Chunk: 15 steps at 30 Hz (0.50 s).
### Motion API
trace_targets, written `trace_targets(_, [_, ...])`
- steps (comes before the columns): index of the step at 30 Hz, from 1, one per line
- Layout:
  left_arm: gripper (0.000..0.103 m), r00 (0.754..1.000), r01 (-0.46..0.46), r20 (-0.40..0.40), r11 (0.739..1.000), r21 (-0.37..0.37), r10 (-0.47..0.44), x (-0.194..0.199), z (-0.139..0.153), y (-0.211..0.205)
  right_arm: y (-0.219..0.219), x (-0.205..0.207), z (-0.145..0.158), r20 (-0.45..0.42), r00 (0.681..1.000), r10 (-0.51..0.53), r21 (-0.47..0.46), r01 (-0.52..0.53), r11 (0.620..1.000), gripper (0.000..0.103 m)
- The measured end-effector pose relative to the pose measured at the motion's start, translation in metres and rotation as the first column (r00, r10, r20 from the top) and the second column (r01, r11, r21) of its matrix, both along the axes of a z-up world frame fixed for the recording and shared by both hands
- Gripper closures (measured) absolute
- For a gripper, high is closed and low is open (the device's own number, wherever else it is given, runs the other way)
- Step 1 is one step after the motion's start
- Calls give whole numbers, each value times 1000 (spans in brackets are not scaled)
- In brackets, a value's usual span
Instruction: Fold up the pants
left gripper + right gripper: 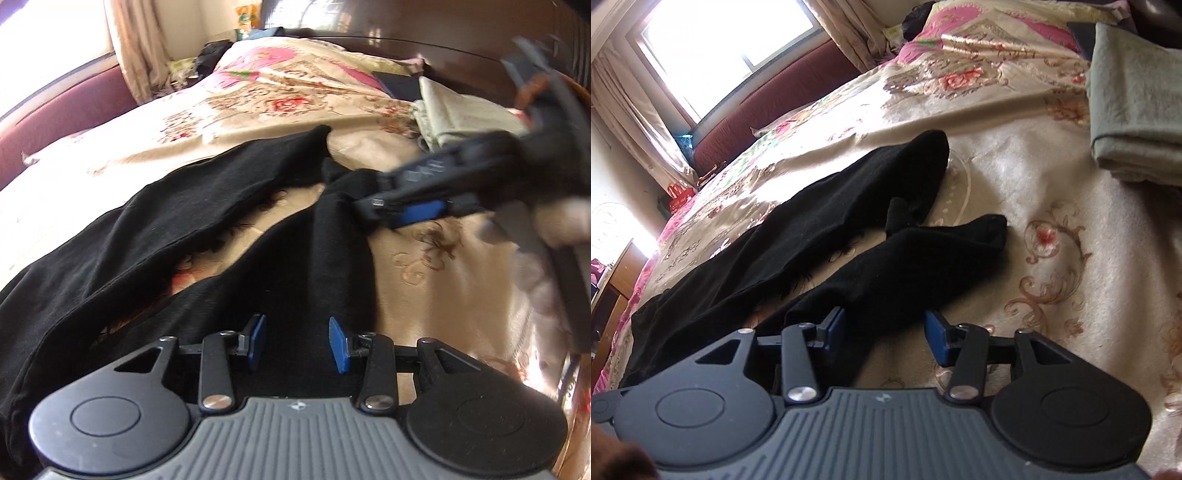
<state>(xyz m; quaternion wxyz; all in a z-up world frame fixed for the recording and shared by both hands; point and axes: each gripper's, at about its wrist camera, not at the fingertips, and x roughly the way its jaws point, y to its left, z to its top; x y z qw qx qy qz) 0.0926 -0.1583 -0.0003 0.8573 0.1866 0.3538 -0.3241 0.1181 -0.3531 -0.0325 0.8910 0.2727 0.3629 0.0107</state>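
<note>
Black pants [184,221] lie spread on the floral bed cover [424,258], their two legs parted in a V. My left gripper [297,341] hovers over the nearer leg, its blue pads [338,345] apart and not pressing the cloth. In the left wrist view my right gripper [380,194] is blurred at the far end of that leg. In its own view the right gripper [886,332] stands open over the same pants [812,229], with the leg's cloth lying under the gap. The hem [990,229] lies flat farther ahead.
A folded grey-green cloth [1134,110] sits on the bed cover [1034,184] at the far right, also seen as the pale folded cloth [454,114]. A dark headboard [424,33] stands behind it. A maroon window bench [775,99] runs along the far side. A hand [565,218] holds the right gripper.
</note>
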Motion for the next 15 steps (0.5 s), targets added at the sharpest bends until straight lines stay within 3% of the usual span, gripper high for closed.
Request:
trace_targets(4, [52,1000,0,-3,1000,14,0,4,-6,-9,5,26,2,-3,1000,-16,46,16,999,54])
trace_targets(6, [52,999,-24,-31,1000,1,24,12,-8,-9,22,38,18,41,999,32,-4,-32,999,53])
trace_targets(7, [52,998,-43,-51,999,-13,43,18,-10,-7,34,44,26,60,996,69,-56,-66,996,47])
trace_targets(8, [52,996,-58,-68,998,-21,57,22,-11,-5,51,52,34,67,991,117,-126,-108,986,41])
trace_targets(10, [51,989,-102,-109,994,-42,97,31,-15,0,82,63,43,99,974,203,-238,-175,955,37])
trace_targets(12, [51,984,-126,-133,990,-64,116,36,-16,5,113,71,43,108,935,338,-304,-293,906,38])
trace_targets(14, [50,987,-121,-118,991,-64,113,35,-17,5,139,76,36,50,908,415,-365,-370,854,43])
trace_targets(15, [50,989,-113,-104,992,-54,107,32,-18,4,141,74,34,42,905,424,-357,-383,852,44])
